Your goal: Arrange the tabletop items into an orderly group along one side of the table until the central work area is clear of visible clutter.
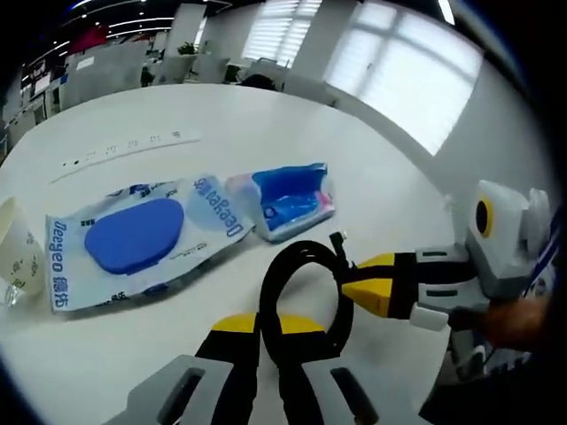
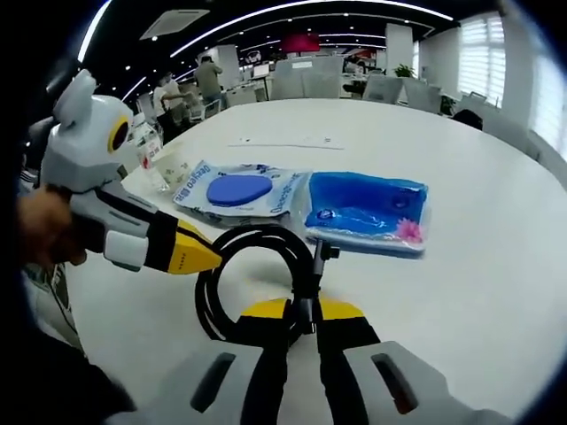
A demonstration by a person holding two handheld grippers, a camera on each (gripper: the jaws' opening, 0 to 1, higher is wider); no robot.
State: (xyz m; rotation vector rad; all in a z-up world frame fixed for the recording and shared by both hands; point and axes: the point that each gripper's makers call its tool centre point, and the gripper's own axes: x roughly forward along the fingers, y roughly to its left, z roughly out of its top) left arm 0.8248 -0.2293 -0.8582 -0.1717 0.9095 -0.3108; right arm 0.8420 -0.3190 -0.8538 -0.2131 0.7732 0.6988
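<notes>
Both left tongs [image 1: 268, 329] and right tongs [image 2: 301, 314] pinch coiled black cable [image 1: 301, 292] above white worktop [image 1: 266, 133]; two blue wipe packs [image 2: 292, 199] lie just beyond.

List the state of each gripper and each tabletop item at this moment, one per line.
left gripper: shut on the black cable.
right gripper: shut on the black cable.
black cable: coiled in a loop, held at two points.
white wipes pack: lying flat, blue lid closed.
blue pouch: lying flat beside the white wipes pack, touching it.
table: white; the items are still near its middle.
</notes>
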